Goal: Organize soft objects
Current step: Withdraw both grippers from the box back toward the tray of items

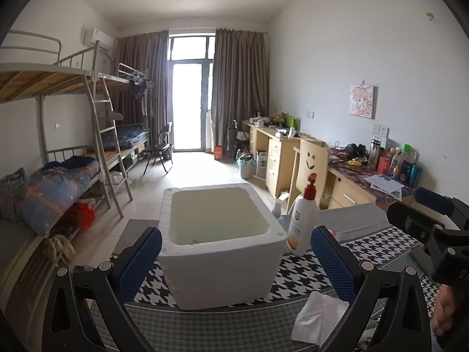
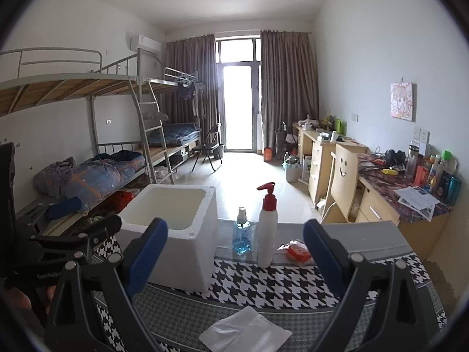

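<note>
Foam box [image 2: 173, 234] and pump bottle [image 2: 267, 228] block behind; cloth [image 2: 246, 333] lies with bare tablecloth [image 2: 263, 278] around.

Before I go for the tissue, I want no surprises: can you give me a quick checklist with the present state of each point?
1. Right tool open: ok, jaws spread wide, nothing held.
2. Left tool open: ok, nothing held.
3. White tissue reachable: ok, it lies flat on the checked cloth, near the right tool.
4. Foam box ready to receive: ok, top open; the visible interior looks empty.
5. Pump bottle and blue spray bottle out of the path: ok, upright beyond the tissue.
6. Orange packet soft: cannot tell.
</note>
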`<action>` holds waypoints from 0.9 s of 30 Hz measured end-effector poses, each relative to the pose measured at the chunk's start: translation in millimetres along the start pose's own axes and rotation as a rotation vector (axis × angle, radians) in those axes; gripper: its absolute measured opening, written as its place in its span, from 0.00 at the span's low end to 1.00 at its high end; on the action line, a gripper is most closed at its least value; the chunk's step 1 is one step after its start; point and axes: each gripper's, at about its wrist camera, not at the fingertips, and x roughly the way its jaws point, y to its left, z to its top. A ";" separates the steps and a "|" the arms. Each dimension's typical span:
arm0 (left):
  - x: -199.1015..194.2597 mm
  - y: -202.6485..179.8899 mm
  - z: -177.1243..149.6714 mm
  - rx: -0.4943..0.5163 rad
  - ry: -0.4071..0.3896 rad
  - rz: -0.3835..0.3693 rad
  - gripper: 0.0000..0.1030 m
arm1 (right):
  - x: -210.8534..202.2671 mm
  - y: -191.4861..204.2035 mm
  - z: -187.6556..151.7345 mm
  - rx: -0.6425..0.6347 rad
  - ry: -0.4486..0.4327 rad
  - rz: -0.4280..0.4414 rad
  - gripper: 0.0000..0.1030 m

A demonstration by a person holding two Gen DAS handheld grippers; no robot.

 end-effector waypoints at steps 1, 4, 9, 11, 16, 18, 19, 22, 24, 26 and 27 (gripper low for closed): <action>-0.4 -0.5 -0.8 0.000 0.000 -0.004 0.99 | -1.6 -0.7 -1.5 0.000 -0.001 -0.002 0.93; -2.1 -4.6 -4.1 0.000 0.001 -0.028 0.99 | -6.0 -4.1 -7.1 0.003 -0.010 -0.011 0.93; -6.4 -9.4 -9.0 0.006 -0.008 -0.042 0.99 | -11.1 -11.4 -13.0 0.019 -0.016 -0.020 0.93; -6.6 -11.1 -10.0 0.005 -0.008 -0.046 0.99 | -13.1 -14.0 -15.0 0.024 -0.015 -0.022 0.93; -8.6 -15.2 -15.9 -0.003 -0.006 -0.064 0.99 | -20.8 -16.8 -18.9 0.017 -0.027 -0.045 0.93; -11.8 -14.1 -18.2 -0.007 -0.012 -0.075 0.99 | -25.3 -16.6 -21.6 0.018 -0.033 -0.052 0.93; -13.6 -15.1 -19.5 -0.007 -0.015 -0.077 0.99 | -27.4 -16.9 -23.4 0.020 -0.038 -0.056 0.93; -16.4 -18.2 -23.5 0.003 -0.016 -0.083 0.99 | -33.8 -19.4 -28.9 0.021 -0.044 -0.067 0.93; -17.1 -22.6 -27.8 0.016 -0.017 -0.093 0.99 | -38.4 -21.3 -33.0 0.027 -0.053 -0.079 0.93; -16.9 -26.1 -32.1 0.018 -0.014 -0.100 0.99 | -41.3 -24.9 -36.1 0.038 -0.054 -0.081 0.93; -16.2 -28.0 -34.3 0.019 -0.011 -0.106 0.99 | -42.2 -26.5 -37.0 0.042 -0.052 -0.079 0.93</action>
